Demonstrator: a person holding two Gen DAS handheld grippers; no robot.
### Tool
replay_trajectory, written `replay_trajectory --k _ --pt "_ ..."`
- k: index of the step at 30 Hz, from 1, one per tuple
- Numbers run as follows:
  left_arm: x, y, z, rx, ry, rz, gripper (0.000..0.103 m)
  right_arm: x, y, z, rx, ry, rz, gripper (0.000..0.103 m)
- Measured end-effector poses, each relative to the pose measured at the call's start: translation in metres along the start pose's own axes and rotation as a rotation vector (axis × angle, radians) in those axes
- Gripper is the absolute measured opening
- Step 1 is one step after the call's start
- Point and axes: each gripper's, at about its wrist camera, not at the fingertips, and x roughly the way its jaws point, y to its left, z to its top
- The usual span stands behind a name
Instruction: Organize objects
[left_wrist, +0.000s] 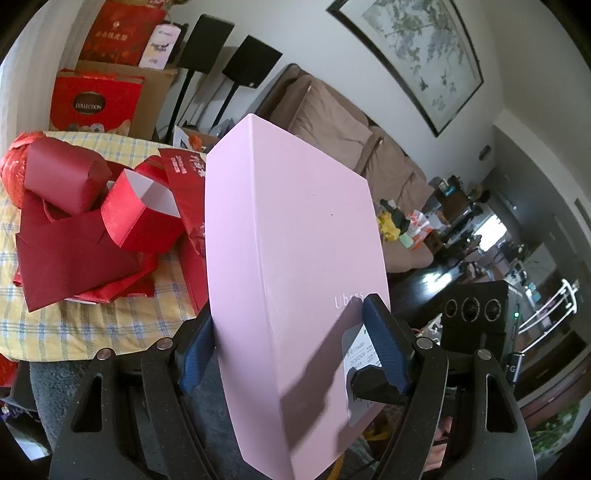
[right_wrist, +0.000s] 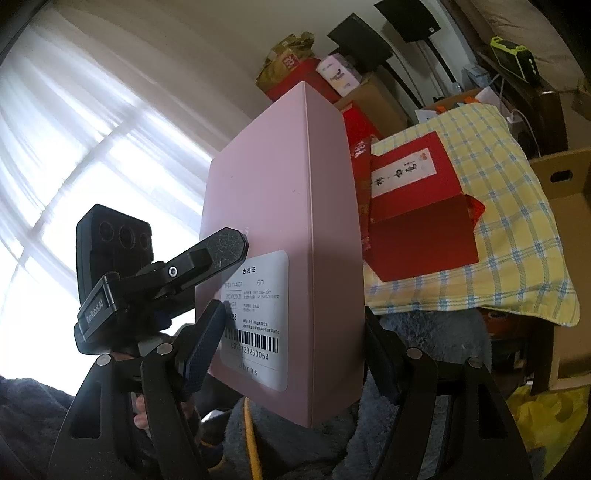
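Observation:
A tall pink box marked "Ubras" stands on end between both grippers, above a grey fleece lap. My left gripper is shut on its lower part, one blue pad on each broad side. My right gripper is shut on the same pink box, with its left pad on the white barcode label. The other gripper's black finger presses the box's left face in the right wrist view. That gripper's camera block shows at the right of the left wrist view.
Behind the box, a yellow checked cloth carries torn red paper wrappers and a red gift box. Red cartons and a cardboard box are stacked at the back. An open cardboard box stands at the right, and a brown sofa lies beyond.

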Motion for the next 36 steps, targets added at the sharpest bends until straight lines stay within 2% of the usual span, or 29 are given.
replay_trajectory --k 10,22,28,33,36 --pt "0.005 -0.01 0.003 0.006 -0.017 0.005 0.074 -0.008 -0.002 0.005 -0.038 -0.007 0.003 0.073" --pt "-0.009 -0.029 0.013 0.03 -0.085 0.075 0.074 -0.009 0.003 0.029 -0.106 0.003 0.083 0.074" --pt "-0.003 -0.041 0.007 0.055 -0.083 0.114 0.078 -0.011 -0.002 0.02 -0.115 -0.005 0.092 0.074" --pt "0.006 -0.059 -0.003 0.098 -0.061 0.157 0.078 -0.018 -0.02 0.01 -0.078 0.005 0.153 0.074" --pt "0.006 -0.07 -0.007 0.11 -0.087 0.181 0.078 -0.028 -0.024 0.012 -0.066 -0.029 0.17 0.074"
